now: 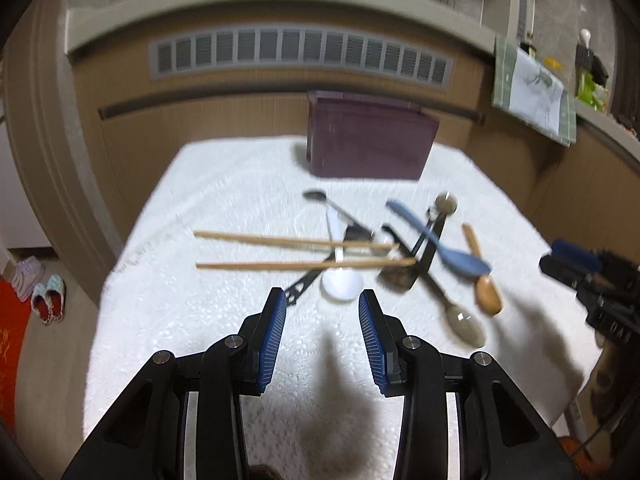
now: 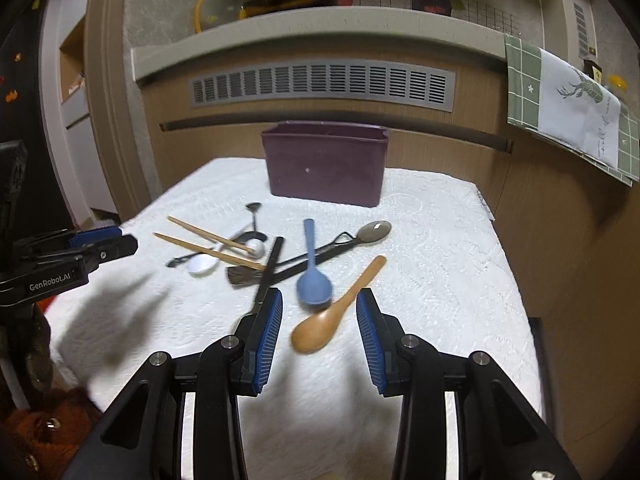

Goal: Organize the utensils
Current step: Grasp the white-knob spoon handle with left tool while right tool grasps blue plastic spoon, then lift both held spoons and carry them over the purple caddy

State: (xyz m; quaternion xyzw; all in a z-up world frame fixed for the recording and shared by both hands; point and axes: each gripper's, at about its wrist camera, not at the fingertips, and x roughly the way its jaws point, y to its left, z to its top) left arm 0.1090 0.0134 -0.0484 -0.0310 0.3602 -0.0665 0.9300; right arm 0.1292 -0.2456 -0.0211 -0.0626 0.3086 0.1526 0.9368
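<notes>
The wooden spoon [image 2: 338,312] looks light and stiff, so it's best pinched mid-handle; both the left gripper [image 1: 323,300] and right gripper [image 2: 319,300] are spread wide, nothing held.

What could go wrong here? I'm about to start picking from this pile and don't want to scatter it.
1. The chopsticks lie across the white spoon and other handles; lifting anything beneath may flick them off.
2. The blue spoon rests on crossed black handles, so it could roll when disturbed.
3. Both open grippers, left and right, aim at one pile and might collide.
</notes>
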